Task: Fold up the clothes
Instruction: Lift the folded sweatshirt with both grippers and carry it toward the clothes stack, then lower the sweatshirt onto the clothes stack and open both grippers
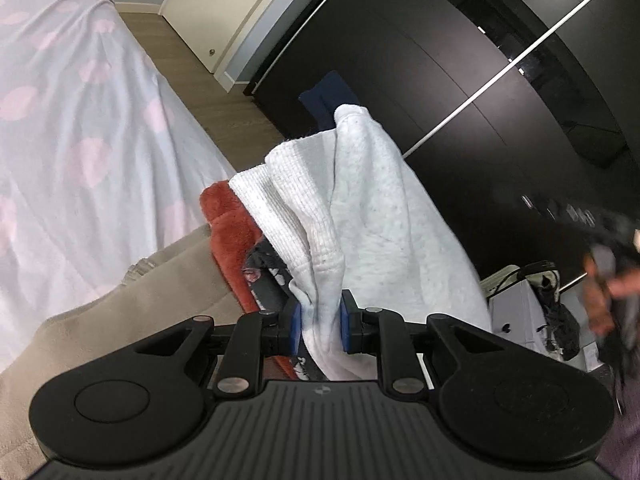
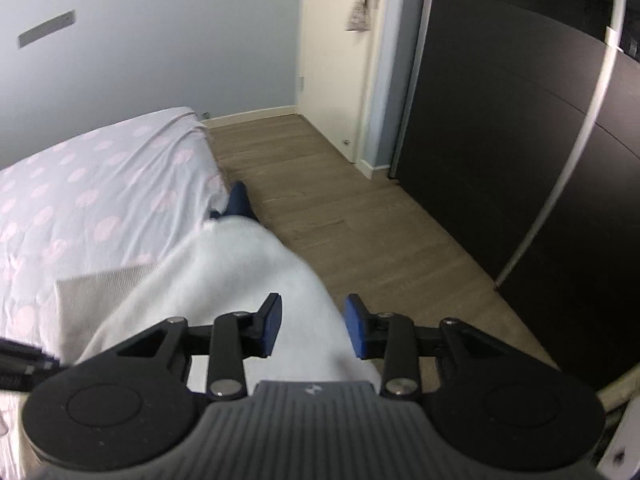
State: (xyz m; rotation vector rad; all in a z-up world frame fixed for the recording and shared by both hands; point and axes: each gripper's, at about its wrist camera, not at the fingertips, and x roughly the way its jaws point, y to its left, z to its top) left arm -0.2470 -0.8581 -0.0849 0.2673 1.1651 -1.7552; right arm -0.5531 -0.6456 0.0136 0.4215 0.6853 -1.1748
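White sweatshirt [image 1: 360,216] hangs bunched in the air beside the bed [image 1: 80,128], its ribbed hem [image 1: 280,200] folded over and its fleece body draping down toward a heap of other clothes: a rust-red fleece [image 1: 228,224] and something dark with a pale print [image 1: 272,280] under it. A navy piece [image 1: 328,96] pokes out past the sweatshirt's far edge. The bed, in a pale blue cover with pink blotches, runs along one side; a strip of bare wooden floor [image 2: 360,216] stays open between its edge and the dark sliding wardrobe [image 2: 500,140], leading to a cream door [image 2: 336,60] in the corner. A beige blanket [image 1: 120,320] lies at the bed's near edge.

Left gripper [image 1: 320,322] is clamped on a fold of the sweatshirt, the blue pads [image 1: 297,328] pressed in from both sides with only the cloth's thickness between them. Right gripper [image 2: 314,326] stands wide apart, its pads [image 2: 274,324] on either side of the white cloth that passes below and between them; I cannot tell whether they touch it. A blurred hand [image 1: 604,292] shows at the far right of the left view.

Small round logos sit on the gripper bodies, too small to read. No other writing is legible.
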